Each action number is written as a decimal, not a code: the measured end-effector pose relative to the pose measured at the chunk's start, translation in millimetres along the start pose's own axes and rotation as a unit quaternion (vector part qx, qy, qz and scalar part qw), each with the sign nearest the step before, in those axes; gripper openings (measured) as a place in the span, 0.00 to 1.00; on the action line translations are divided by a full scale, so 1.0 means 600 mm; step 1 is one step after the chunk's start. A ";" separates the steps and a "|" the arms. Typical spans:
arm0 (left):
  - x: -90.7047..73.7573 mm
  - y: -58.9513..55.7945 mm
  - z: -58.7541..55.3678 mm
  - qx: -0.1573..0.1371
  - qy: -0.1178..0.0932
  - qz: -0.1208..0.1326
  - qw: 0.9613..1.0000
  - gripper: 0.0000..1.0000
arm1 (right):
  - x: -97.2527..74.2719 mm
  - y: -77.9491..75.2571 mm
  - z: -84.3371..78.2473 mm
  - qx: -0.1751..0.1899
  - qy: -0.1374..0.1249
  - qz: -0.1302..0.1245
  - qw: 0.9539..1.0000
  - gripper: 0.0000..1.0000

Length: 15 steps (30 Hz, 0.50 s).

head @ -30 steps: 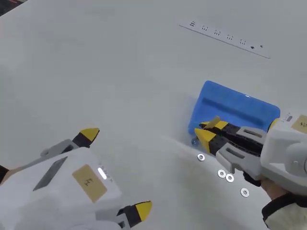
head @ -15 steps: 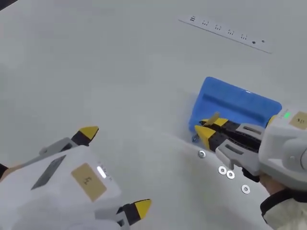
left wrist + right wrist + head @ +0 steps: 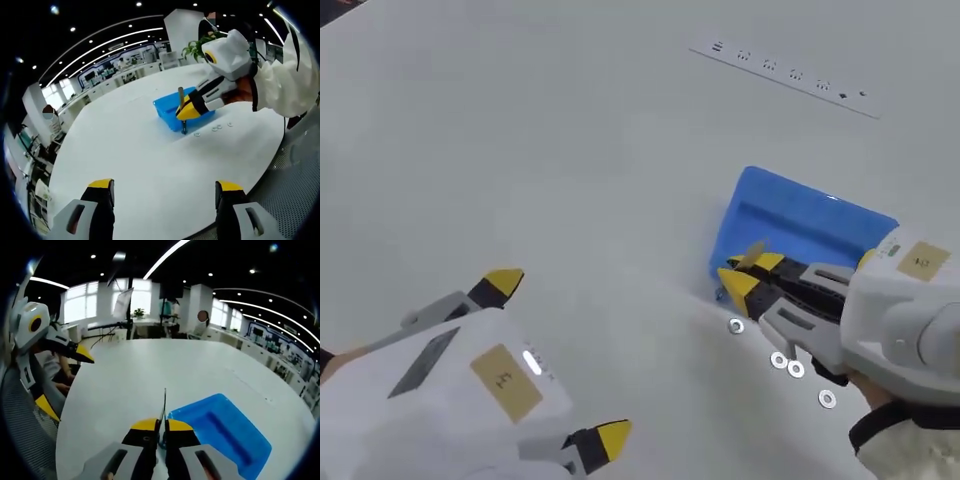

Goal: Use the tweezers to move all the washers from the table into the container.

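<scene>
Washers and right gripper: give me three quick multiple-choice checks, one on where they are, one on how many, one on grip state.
1. The loose washers lie:
A) on the table beside the container, near the right gripper
B) on the floor
C) inside the container

2. Washers on the table in the head view:
A) two
B) seven
C) four

3. The right gripper is:
A) wide open
B) shut on the tweezers
C) shut on a washer

Answers:
1 A, they sit on bare tabletop just outside the blue wall.
2 C, one lies apart, then a close pair, then one more.
3 B, its jaws meet around the tweezers in the right gripper view.
</scene>
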<state>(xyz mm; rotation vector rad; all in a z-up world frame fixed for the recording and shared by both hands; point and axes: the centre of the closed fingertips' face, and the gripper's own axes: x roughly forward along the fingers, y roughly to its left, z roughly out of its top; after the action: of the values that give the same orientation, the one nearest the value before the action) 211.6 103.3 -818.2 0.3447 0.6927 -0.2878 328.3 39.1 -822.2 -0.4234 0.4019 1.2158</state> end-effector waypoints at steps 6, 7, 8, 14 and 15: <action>-0.002 0.002 0.003 -0.002 -0.006 0.001 1.000 0.85 | 0.000 -0.004 0.000 0.041 0.010 -0.001 0.999 0.00; -0.002 0.002 0.004 -0.002 -0.008 0.001 1.000 0.85 | -0.001 -0.004 -0.001 0.042 0.012 -0.002 0.999 0.00; -0.002 0.001 0.005 -0.003 -0.009 0.001 1.000 0.85 | -0.002 -0.002 -0.001 0.042 0.013 0.001 0.999 0.00; -0.004 -0.002 0.010 0.000 -0.019 -0.004 1.000 0.85 | -0.020 0.019 0.012 0.045 0.011 0.008 0.999 0.00; -0.005 -0.002 0.011 -0.001 -0.020 -0.004 1.000 0.86 | -0.025 0.023 0.016 0.047 0.009 0.008 0.999 0.00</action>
<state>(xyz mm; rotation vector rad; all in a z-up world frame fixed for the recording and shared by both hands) 212.8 99.7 -811.8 0.3339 0.6543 -0.3014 311.3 36.1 -807.6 -0.3503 0.4773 1.2036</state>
